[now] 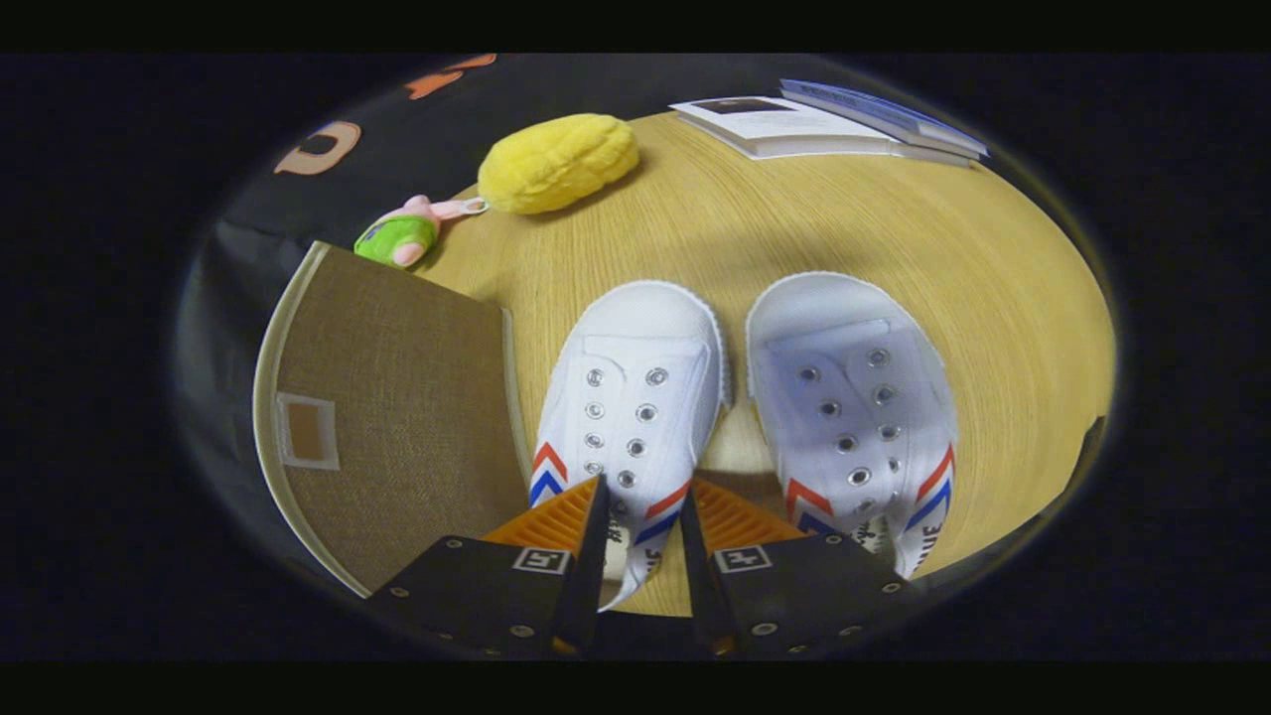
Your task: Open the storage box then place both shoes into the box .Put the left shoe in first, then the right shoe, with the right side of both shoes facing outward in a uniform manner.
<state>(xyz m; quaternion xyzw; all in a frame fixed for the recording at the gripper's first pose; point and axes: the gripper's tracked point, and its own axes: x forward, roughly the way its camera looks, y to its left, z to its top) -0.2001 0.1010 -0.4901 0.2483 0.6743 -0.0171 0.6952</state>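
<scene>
Two white canvas shoes with red and blue stripes stand side by side on the wooden table (844, 228), toes pointing away from me. The left shoe (635, 387) is just ahead of my fingers. My gripper (640, 492) is narrowed on its right side wall near the heel: one finger sits inside the shoe's opening and the other outside it. The right shoe (854, 397) lies just right of the fingers, apart from them. Left of the fingers is the storage box (397, 427), showing a brown fabric panel with a cream rim and a small label patch.
Beyond the shoes, a yellow plush toy (558, 162) and a small green and pink plush (402, 236) lie near the table's far left edge. A stack of booklets (824, 124) rests at the far right. Bare wood lies between the shoes and these things.
</scene>
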